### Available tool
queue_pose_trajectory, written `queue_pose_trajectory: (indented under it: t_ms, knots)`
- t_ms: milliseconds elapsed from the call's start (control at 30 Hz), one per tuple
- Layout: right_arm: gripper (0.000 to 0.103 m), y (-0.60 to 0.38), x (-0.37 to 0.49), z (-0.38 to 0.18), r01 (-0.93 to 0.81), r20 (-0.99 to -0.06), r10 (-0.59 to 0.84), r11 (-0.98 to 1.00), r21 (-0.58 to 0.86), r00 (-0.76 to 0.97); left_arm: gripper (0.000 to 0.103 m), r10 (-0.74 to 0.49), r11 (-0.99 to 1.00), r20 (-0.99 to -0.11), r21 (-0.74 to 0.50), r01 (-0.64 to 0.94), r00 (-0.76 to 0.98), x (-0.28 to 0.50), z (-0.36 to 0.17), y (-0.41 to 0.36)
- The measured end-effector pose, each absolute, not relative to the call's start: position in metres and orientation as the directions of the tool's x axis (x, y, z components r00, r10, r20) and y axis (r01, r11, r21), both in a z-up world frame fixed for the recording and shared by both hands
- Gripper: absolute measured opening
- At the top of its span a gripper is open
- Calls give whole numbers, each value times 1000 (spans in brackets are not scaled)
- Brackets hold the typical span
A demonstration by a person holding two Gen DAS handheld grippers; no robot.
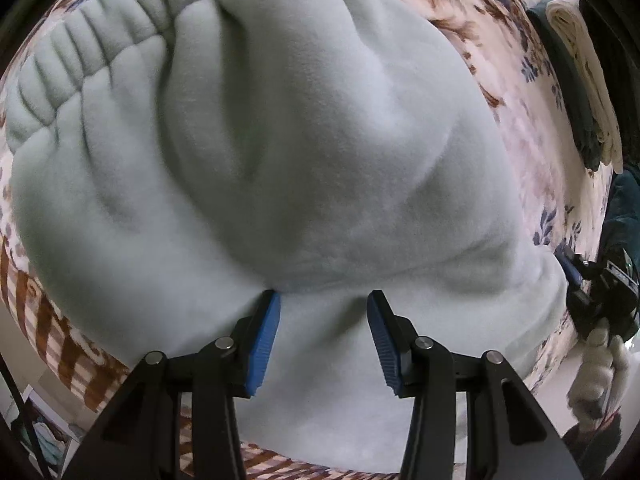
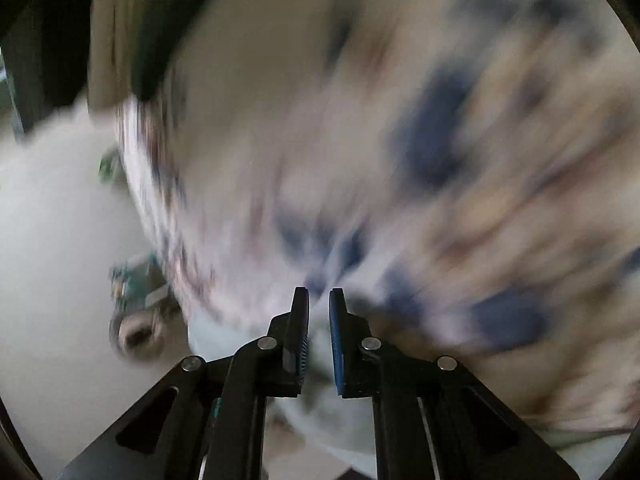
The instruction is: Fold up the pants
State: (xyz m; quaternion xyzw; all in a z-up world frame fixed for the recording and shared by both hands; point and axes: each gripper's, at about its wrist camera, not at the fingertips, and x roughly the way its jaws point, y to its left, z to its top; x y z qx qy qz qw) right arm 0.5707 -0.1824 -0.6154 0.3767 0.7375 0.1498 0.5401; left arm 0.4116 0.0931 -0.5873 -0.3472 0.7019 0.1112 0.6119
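Pale green fleece pants [image 1: 280, 152] on floral bedspread [image 1: 500, 80]; my left gripper [image 1: 324, 300] jaws part-open, pressing fabric; right gripper [image 2: 319, 300] jaws nearly closed on a pale fold.

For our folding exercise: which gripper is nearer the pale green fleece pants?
Left. The left gripper presses its fingertips into the pale green fleece pants; the right gripper hangs beyond their edge.

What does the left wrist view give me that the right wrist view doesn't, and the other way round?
Left wrist only: the pale green pants lying sharp and bunched, their ribbed waistband at upper left, the left gripper with jaws apart pressing down into the fleece, and folded clothes stacked at the far right. Right wrist only: the right gripper nearly shut, pale fabric between its pads, with bare floor at left. Both: the floral bedspread, heavily motion-blurred in the right view.
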Motion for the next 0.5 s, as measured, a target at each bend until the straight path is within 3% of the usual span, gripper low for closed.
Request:
queue_pose_trajectory:
  t_ms: [100, 167, 233, 333, 400, 500]
  knots:
    - [13, -208, 578, -587, 316, -682, 719, 684, 658, -137, 43, -368, 722, -930, -288, -629, 3, 407, -576, 97]
    - [27, -188, 566, -567, 201, -693, 692, 722, 662, -203, 43, -381, 715, -924, -323, -621, 42, 408, -561, 98]
    - [54, -168, 546, -560, 141, -649, 708, 699, 701, -278, 43, -382, 722, -920, -356, -593, 86, 415, -543, 94]
    - [55, -139, 511, -575, 133, -604, 712, 679, 722, -359, 43, -368, 743, -919, -382, -549, 141, 429, -527, 95]
    - [50, -146, 505, -601, 189, -698, 663, 747, 637, -271, 43, -327, 768, -931, -361, -529, 162, 440, -527, 104]
    - [47, -165, 492, -623, 360, -697, 702, 694, 623, -148, 43, -272, 769, -947, -319, -554, 168, 451, -538, 130]
